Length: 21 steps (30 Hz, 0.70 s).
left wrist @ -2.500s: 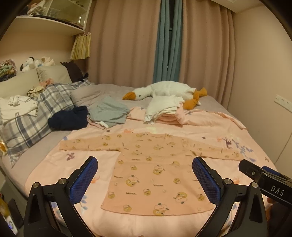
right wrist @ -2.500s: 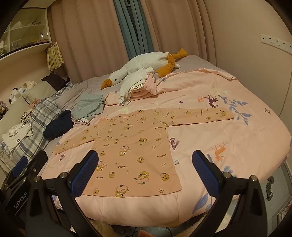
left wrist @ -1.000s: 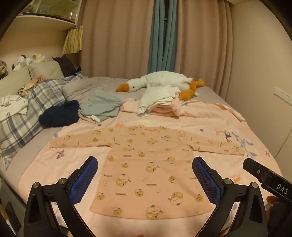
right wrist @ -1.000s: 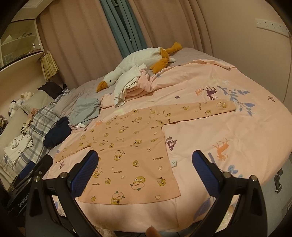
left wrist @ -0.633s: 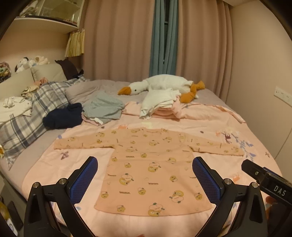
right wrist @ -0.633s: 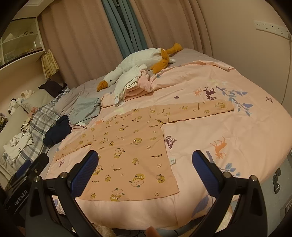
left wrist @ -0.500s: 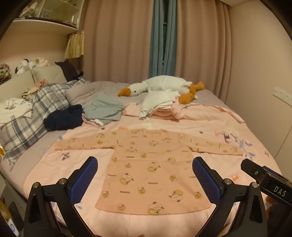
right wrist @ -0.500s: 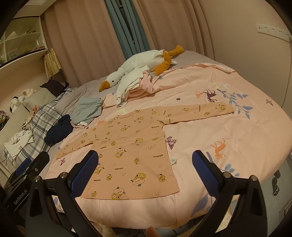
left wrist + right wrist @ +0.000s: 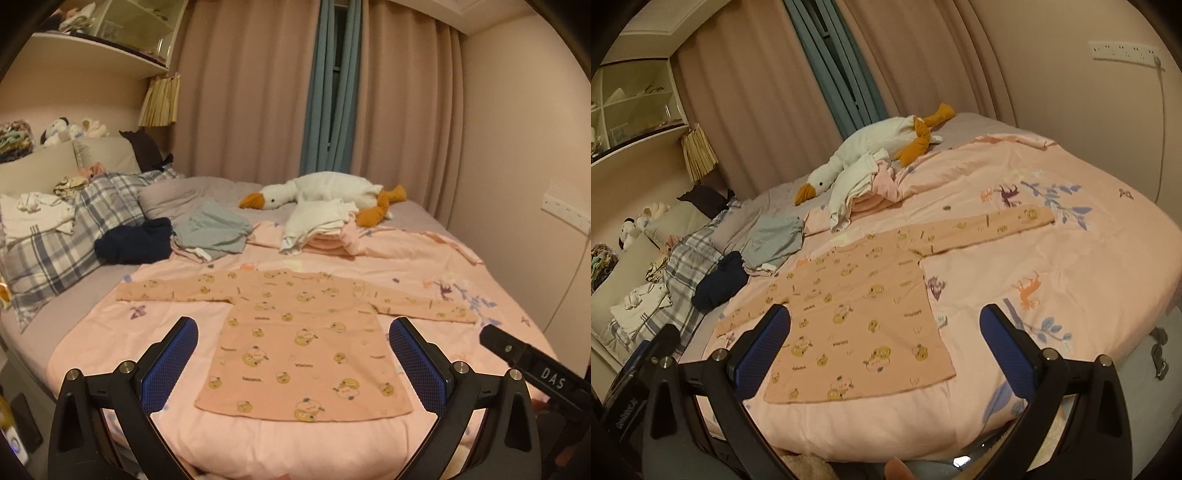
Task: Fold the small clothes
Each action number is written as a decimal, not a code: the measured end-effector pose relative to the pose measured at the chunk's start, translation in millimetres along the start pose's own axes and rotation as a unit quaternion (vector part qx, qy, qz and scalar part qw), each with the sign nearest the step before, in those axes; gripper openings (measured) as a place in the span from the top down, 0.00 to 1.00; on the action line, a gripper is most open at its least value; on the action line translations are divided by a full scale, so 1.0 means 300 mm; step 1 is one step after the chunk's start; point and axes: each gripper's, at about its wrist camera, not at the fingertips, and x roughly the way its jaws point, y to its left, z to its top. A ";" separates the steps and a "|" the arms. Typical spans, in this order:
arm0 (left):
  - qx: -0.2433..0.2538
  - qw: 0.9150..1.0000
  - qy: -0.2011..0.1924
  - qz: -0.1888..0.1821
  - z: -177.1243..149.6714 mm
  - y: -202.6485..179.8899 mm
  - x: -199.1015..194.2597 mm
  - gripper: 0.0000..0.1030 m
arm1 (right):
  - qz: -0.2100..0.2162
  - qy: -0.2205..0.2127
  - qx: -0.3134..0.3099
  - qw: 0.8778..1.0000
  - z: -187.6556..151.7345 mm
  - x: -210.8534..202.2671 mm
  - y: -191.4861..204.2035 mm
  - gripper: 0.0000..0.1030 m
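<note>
Both views have drifted slightly; left tool (image 9: 293,354) and right tool (image 9: 884,341) hover wide open, empty, above the flat peach shirt (image 9: 303,343).

My left gripper (image 9: 293,356) is a matte black frame with two angled arms, each capped by a blue cross-hatched pad on its fingers (image 9: 170,363) and studded with silver screws. The right gripper (image 9: 884,350) is built the same; its black body, seen beside the left one, carries white "DAS" lettering.
</note>
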 end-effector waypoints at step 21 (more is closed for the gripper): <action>0.004 1.000 -0.017 -0.020 -0.089 0.032 -0.087 0.00 | 0.017 -0.033 -0.029 0.999 -0.125 -0.134 0.062 0.00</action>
